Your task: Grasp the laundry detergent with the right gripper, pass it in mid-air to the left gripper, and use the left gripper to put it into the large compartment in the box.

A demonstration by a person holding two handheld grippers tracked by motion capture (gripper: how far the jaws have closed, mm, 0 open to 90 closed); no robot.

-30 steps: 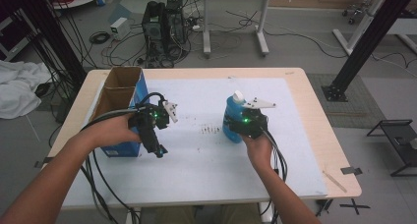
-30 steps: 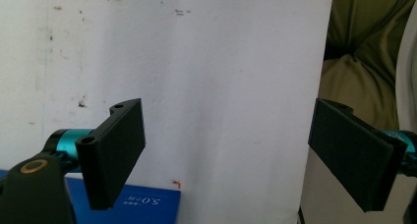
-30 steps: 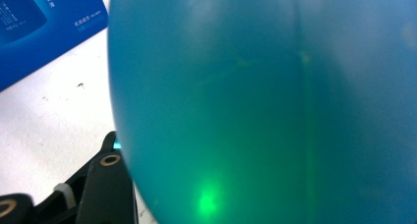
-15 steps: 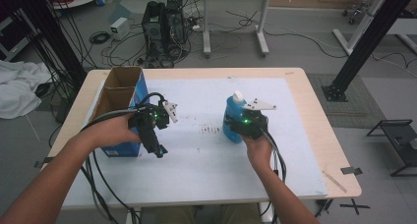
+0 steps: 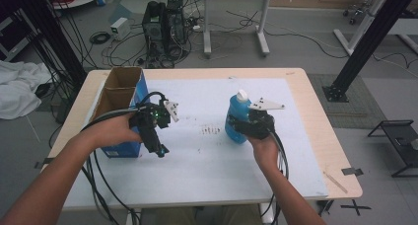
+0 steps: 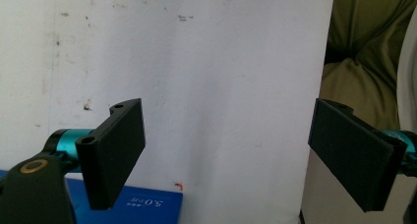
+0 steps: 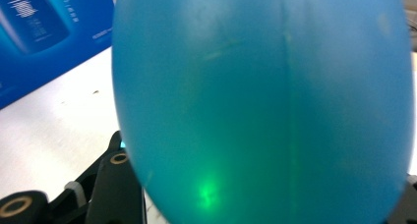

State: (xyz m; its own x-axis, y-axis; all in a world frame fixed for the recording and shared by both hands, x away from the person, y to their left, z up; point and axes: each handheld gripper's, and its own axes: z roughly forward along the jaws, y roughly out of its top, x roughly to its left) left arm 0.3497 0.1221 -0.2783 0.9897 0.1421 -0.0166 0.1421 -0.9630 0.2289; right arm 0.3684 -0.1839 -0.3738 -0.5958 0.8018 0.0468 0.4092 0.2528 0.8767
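Hands come in from the near edge of the pale wooden table (image 5: 320, 116), each gripping a black two-jaw tool over the white sheet (image 5: 207, 161) that covers most of the top.

On the person's right, the right gripper (image 5: 242, 126) is clamped around a rounded, translucent blue plastic bottle (image 5: 238, 117) with a white cap (image 5: 242, 94). The bottle stands upright, right of the sheet's middle, and the grey three-cornered plate (image 5: 266, 105) sits on top of the tool just beside the cap. From the right gripper view the blue bottle (image 7: 265, 101) bulges right up against the camera, a green glow on its lower side, with the black jaw hardware hugging it at both bottom corners.

On the left, the left gripper (image 5: 158, 148) points down towards the sheet, right against the near corner of a tall blue cardboard box (image 5: 129, 136) whose brown flaps stand open at the top. Whether it touches the box I cannot tell. In the left gripper view its two flat black jaws are spread wide apart, nothing between them but white sheet (image 6: 221, 86); the left gripper (image 6: 231, 150) hangs above the paper, with the blue box (image 6: 137, 207) at the bottom edge.

A small patch of dark marks (image 5: 212, 131) lies on the sheet between the two tools.
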